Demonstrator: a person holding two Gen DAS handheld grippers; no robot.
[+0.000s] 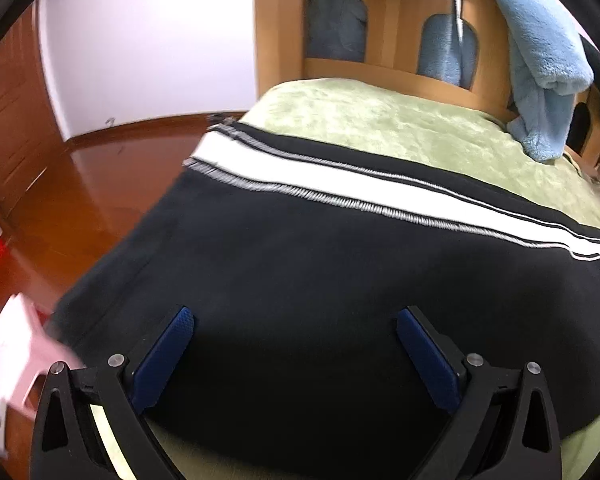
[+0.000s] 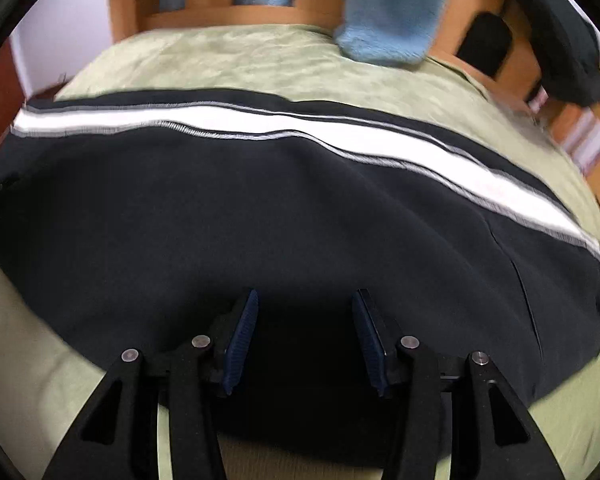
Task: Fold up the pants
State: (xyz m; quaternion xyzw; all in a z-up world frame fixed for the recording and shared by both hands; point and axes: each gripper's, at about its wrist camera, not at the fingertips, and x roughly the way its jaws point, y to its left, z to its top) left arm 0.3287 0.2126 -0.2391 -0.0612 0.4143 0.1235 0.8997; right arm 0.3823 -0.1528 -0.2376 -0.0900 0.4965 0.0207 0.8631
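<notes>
Both grippers, left (image 1: 296,322) and right (image 2: 305,300), hang open and empty above the pants (image 2: 260,216), long axis crosswise, near edge directly beneath both.

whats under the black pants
The black pants lie on a green bed cover, which shows all around them. Anything directly beneath the fabric is covered and cannot be seen.

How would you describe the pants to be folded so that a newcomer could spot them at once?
Find the wooden-framed bed with its green plush cover. Spread flat across it lie the black pants; unlike the fluffy light-blue blanket draped over the frame, they carry a broad white stripe.
</notes>
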